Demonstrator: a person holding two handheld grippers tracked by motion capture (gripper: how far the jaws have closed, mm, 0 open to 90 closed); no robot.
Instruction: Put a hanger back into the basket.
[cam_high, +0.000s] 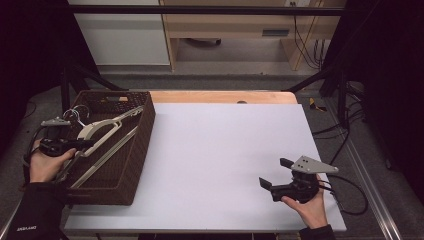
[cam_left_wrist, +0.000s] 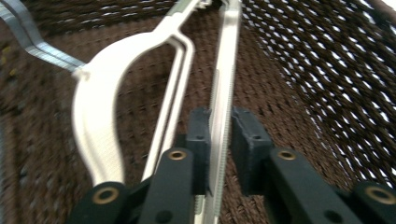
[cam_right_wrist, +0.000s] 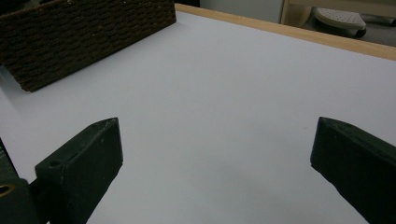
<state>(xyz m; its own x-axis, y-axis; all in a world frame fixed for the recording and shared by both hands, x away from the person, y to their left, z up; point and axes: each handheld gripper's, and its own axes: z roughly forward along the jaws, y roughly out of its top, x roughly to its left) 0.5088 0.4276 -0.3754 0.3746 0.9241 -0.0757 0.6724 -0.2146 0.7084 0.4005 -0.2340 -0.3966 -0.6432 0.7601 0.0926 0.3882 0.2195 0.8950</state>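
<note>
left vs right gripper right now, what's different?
The left gripper is down inside the wicker basket; the right gripper is out over the white table. The left gripper's jaws stand narrow, with the hanger's bar between them; the right gripper's stand wide with nothing between. Both have black jaws.

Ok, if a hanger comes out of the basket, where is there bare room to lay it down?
The white board is bare from the wicker basket across to the right gripper, and back to the wooden table edge. The crowded spot is inside the basket: hangers lie crossed, with the left gripper astride one hanger's bar.
</note>
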